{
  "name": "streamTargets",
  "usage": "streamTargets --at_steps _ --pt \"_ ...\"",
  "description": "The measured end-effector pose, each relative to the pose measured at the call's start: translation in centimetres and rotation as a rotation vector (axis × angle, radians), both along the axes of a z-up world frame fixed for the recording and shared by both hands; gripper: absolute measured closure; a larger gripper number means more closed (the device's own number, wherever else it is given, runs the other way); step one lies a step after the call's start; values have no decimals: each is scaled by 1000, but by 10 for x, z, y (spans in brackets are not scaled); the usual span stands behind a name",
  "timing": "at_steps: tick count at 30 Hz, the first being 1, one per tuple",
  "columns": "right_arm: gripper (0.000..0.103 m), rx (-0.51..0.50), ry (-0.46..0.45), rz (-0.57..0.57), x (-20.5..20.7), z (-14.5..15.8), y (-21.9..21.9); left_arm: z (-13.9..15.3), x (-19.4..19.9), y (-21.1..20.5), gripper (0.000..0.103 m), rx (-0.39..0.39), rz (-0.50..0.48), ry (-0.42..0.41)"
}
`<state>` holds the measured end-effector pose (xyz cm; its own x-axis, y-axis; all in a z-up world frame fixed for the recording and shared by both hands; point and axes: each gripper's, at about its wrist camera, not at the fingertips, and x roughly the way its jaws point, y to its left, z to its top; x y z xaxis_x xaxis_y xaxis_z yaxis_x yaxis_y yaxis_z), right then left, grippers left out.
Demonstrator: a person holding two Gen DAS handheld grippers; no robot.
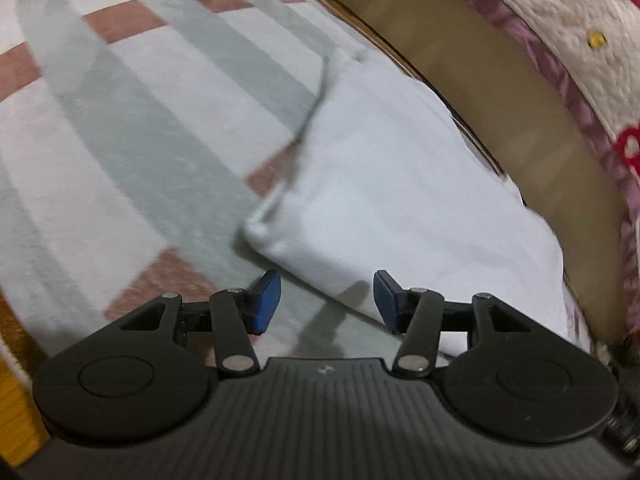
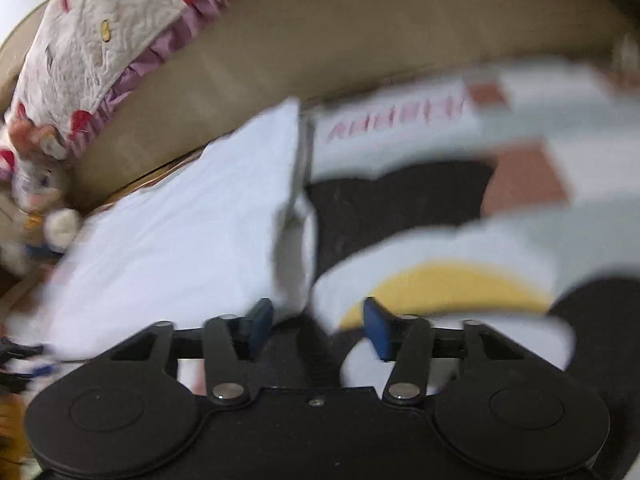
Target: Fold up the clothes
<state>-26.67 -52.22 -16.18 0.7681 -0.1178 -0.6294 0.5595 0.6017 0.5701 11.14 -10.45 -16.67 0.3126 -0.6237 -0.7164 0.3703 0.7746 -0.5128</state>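
Note:
A folded white garment (image 1: 384,184) lies on a checked rug (image 1: 120,128) of white, grey-green and rust squares, beside a tan wall. My left gripper (image 1: 326,300) is open and empty, hovering just short of the garment's near edge. In the right wrist view the same white garment (image 2: 180,240) lies at left, with a black garment (image 2: 392,208) to its right. My right gripper (image 2: 316,326) is open and empty above the gap between them. This view is blurred by motion.
A tan board (image 1: 500,92) runs along the rug's far side, with a quilted white, pink and red blanket (image 2: 100,40) above it. Soft toys (image 2: 40,184) sit at the left. A yellow and white object (image 2: 448,284) lies near my right gripper.

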Motion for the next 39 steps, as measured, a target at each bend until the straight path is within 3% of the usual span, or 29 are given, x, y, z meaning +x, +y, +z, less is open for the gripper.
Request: streamTargets --at_steps 1,4,7,9,11,22,26,31,38,39 --pt "80 39 -26 -3 -1 -1 0 -2 -1 -2 52 -10 4 -10" --pt "77 76 -92 -2 4 0 5 -6 -1 -5 53 -39 31 -32" --pt "73 108 -44 -9 17 -10 10 -6 4 -8 56 -29 45 -57" --pt "72 203 -68 -13 18 -20 9 -6 4 -12 76 20 42 -93" --pt "71 315 -118 -7 20 -29 6 -3 3 -17 79 96 18 -138" --pt "62 151 -89 -63 35 -17 7 -1 2 -13 79 110 15 -134" --pt "60 200 -126 -100 31 -23 1 -2 3 -12 79 105 14 -125" --pt "59 159 -105 -110 28 -19 -3 -2 5 -11 79 99 26 -117" --pt "45 104 -77 -172 24 -12 -9 4 1 -7 74 151 106 -158" --pt "44 103 -75 -178 24 -11 -10 6 -1 -5 70 155 121 -165"
